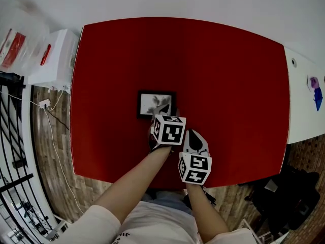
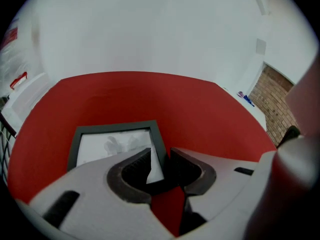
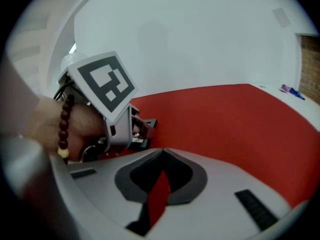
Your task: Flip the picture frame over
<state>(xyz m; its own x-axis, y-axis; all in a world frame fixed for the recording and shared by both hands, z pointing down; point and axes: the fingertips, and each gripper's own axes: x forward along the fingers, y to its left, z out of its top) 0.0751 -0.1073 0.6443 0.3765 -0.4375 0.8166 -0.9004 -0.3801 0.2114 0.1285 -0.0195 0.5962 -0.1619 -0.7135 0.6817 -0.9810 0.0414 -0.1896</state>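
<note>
Right, my left claw point(image 2: 161, 154) stood released, its jaws apart on either side of the near right corner of the picture frame point(image 2: 114, 143), with the pads not pressing on it. The frame lay flat, picture side up, around the middle of the red worktop point(image 1: 228, 85). My right claw point(image 3: 162, 153) was clenched on nothing, hovering just beside the left one.
</note>
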